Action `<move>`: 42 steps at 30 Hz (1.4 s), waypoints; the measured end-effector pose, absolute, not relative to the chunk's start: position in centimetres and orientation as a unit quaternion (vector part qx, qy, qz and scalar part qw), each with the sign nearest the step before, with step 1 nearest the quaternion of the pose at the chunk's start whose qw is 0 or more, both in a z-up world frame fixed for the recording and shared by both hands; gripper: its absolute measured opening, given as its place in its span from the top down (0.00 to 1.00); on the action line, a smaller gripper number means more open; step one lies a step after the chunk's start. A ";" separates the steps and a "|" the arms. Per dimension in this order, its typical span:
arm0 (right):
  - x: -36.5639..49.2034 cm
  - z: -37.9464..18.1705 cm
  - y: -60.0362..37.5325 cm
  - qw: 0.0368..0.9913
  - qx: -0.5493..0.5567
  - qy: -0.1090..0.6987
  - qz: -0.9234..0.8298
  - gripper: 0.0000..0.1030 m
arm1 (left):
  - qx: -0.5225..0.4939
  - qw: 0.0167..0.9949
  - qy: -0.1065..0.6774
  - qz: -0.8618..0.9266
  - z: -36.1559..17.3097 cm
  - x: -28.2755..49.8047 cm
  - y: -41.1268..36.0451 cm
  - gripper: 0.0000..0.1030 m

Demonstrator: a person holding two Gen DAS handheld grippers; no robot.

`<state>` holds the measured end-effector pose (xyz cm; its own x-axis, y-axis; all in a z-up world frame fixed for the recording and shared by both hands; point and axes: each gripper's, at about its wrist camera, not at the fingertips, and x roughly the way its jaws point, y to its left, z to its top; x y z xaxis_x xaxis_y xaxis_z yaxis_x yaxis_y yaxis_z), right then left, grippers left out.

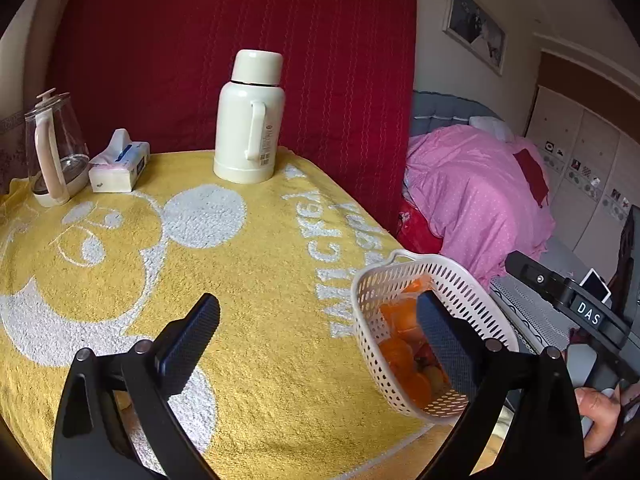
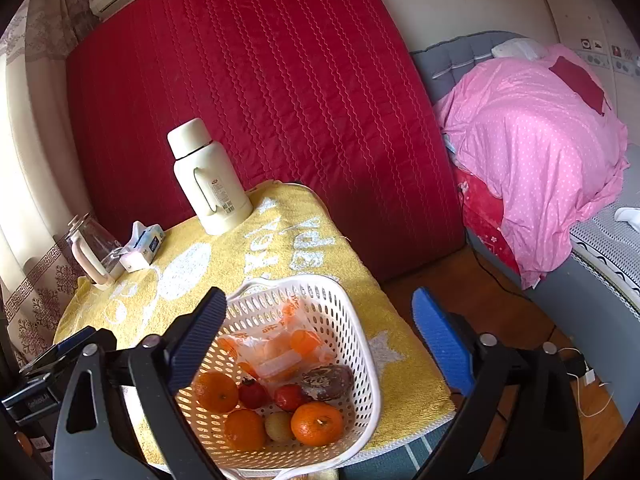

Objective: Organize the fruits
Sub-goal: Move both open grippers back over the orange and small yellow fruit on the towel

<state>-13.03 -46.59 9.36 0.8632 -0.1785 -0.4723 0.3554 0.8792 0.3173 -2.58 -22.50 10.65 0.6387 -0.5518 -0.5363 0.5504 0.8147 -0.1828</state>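
Left gripper (image 1: 316,344): jaws wide open, nothing between, over the yellow towel (image 1: 248,280). Right gripper (image 2: 320,344): jaws wide open too, nothing held, over the white basket (image 2: 360,320).

In the basket: three oranges (image 2: 317,423), two small red fruits (image 2: 289,397), one pale round fruit (image 2: 279,426), one dark brown lump (image 2: 328,377), and a clear bag (image 2: 276,350) with orange print, too small to read. Basket near the front right edge of the table, on the towel.

On the towel, big white letters: "MICKEY" (image 1: 320,260), upside down from here, with a second word beside it, partly hidden. Also a white mouse face (image 1: 120,240).

Farther back: a cream flask (image 1: 250,120) with a small label on its side, too tiny to read. Left of it, a tissue pack (image 1: 118,168), then a glass kettle (image 1: 56,148).

On the right gripper's black body in the left view, a tag (image 1: 589,312): "DAS". A hand (image 1: 600,420) below it.

Behind all: a red quilted mat (image 1: 240,40), a pink blanket (image 2: 540,148) on a bed.
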 end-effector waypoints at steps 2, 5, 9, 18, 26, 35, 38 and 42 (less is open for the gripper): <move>-13.1 9.4 -46.3 0.945 0.202 0.219 -0.136 0.04 | -0.007 0.908 0.297 -0.295 10.6 -2.4 -21.7 0.05; -12.9 9.3 -45.6 0.947 0.201 0.222 -0.120 0.03 | -0.017 0.910 0.299 -0.286 10.5 -2.2 -20.3 0.05; -12.7 9.5 -44.1 0.950 0.197 0.224 -0.089 0.03 | -0.022 0.915 0.302 -0.268 10.3 -2.1 -18.2 0.05; -12.0 10.2 -40.1 0.958 0.175 0.220 -0.050 0.03 | -0.041 0.921 0.318 -0.220 9.8 -1.3 -13.1 0.05; -11.1 10.4 -37.3 0.962 0.151 0.225 -0.033 0.03 | -0.040 0.926 0.324 -0.190 8.8 -1.3 -9.3 0.05; -9.6 10.4 -33.7 0.963 0.131 0.236 0.000 0.03 | -0.025 0.920 0.347 -0.181 6.5 -1.6 -6.8 0.05; -9.0 10.2 -32.4 0.962 0.126 0.243 0.012 0.03 | -0.022 0.917 0.357 -0.177 5.6 -1.5 -6.1 0.05; -8.3 9.8 -30.9 0.961 0.114 0.251 0.023 0.03 | -0.016 0.913 0.367 -0.175 4.5 -1.3 -5.6 0.05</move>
<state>-8.35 -30.87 9.81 0.8726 0.1015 -0.4778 0.0131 0.9730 0.2306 -1.30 -5.58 4.54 0.6694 -0.3307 -0.6652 0.3077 0.9384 -0.1569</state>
